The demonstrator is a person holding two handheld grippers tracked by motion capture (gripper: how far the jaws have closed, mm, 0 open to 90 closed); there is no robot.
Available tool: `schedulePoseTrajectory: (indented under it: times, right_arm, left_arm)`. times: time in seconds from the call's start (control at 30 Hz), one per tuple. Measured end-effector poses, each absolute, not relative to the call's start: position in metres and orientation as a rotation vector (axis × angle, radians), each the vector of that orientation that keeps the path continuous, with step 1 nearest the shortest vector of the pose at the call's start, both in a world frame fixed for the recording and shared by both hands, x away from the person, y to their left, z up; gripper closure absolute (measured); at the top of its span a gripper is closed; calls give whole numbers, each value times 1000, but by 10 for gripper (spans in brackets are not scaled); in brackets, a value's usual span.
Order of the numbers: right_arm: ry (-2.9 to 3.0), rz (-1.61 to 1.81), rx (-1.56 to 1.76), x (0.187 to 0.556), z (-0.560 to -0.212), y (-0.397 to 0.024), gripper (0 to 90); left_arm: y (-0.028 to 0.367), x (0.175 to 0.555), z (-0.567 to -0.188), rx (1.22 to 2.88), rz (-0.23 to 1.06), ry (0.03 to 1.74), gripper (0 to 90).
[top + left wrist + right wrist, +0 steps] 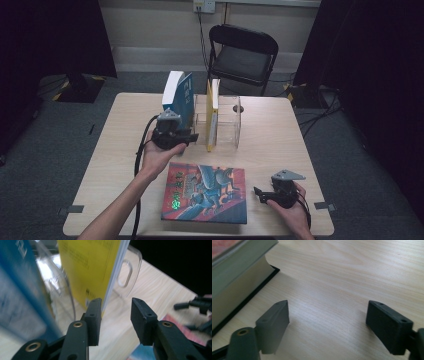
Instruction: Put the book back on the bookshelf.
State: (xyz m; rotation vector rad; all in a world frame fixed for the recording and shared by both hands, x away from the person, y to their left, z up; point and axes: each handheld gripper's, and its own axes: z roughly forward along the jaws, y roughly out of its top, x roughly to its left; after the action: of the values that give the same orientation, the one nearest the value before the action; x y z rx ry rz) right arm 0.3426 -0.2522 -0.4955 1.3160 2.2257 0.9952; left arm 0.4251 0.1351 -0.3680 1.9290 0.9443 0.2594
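Two books upright in clear acrylic rack [231,122] near table's [280,135] far edge: blue book [181,97] at left end, thin yellow book [214,112] in middle slot. Left claw [116,315] just before yellow book's lower corner, jaws partly apart, gripping nothing, one pad beside cover. Right claw [327,325] wide open, empty, near front right corner, beside flat picture book [206,192].

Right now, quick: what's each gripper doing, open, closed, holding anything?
Left gripper: open, holding nothing, close beside the yellow book in the clear rack.
Right gripper: open, empty, over the table.
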Motion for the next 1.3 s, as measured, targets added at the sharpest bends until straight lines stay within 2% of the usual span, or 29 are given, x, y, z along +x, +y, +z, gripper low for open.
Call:
schedulePoseTrajectory:
  times: [0.17,0.27,0.37,0.5,0.57,0.67,0.8,1.13,1.3]
  right_arm:
    - [2194,1054,1288,342,-478,-249,217]
    - [2156,1120,1249,341,-460,-244,238]
    - [2159,1186,1184,343,-443,-231,259]
    - [2215,1239,1086,352,-430,-202,280]
    - [2244,1252,1057,357,-429,-188,286]
    - [2302,1268,1027,368,-434,-166,302]
    - [2378,1228,1006,377,-451,-149,296]
    - [2386,1241,1032,369,-457,-155,292]
    - [2412,1248,1031,357,-455,-164,349]
  left_arm:
    - [158,403,-389,1936,248,973,611]
    - [171,389,-400,1937,241,1004,563]
    - [180,376,-412,1948,225,1032,516]
    - [188,361,-427,1951,209,1057,502]
    - [191,358,-436,1977,221,1077,491]
    - [196,363,-446,1979,159,1087,502]
    - [191,362,-450,2002,125,1044,601]
    - [182,366,-450,2017,150,1031,606]
    - [169,374,-450,2008,160,1017,618]
